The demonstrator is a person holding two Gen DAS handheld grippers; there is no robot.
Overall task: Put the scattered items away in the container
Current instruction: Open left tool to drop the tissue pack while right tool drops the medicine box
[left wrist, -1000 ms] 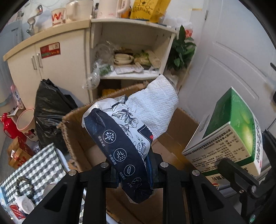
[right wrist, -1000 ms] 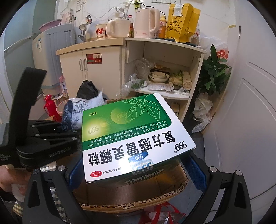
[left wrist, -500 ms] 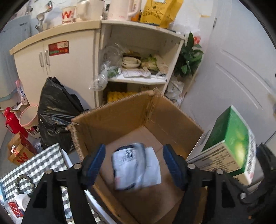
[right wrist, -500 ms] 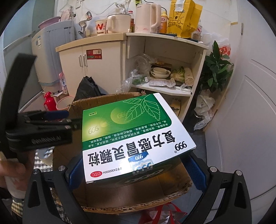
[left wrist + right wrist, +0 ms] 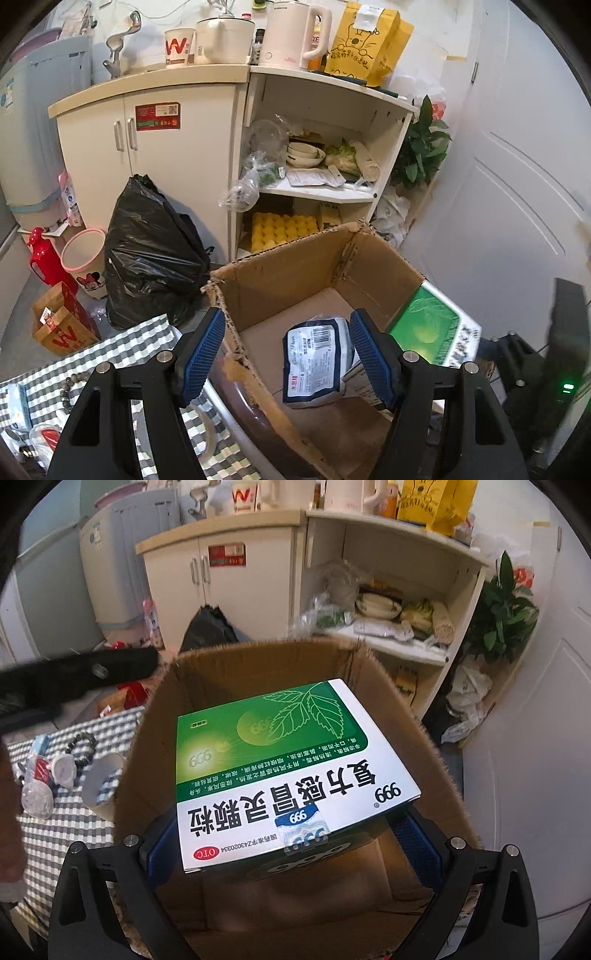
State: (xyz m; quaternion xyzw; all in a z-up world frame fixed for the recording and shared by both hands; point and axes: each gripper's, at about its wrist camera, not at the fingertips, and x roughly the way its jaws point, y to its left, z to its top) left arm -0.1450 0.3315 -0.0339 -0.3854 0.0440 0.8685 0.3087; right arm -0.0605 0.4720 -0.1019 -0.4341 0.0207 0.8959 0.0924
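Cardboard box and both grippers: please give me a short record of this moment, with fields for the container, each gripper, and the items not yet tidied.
container: cardboard box, open at the top
inside box: white and dark packet lying on the bottom
left gripper: open, empty, above the box
right gripper: shut on green and white medicine box, held over the box opening
not yet tidied: bead bracelet and tape roll on the checked cloth

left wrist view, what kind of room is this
Most likely a small home kitchen or utility corner: an electric kettle on a cream cabinet, bowls on an open shelf, and a full black rubbish bag.
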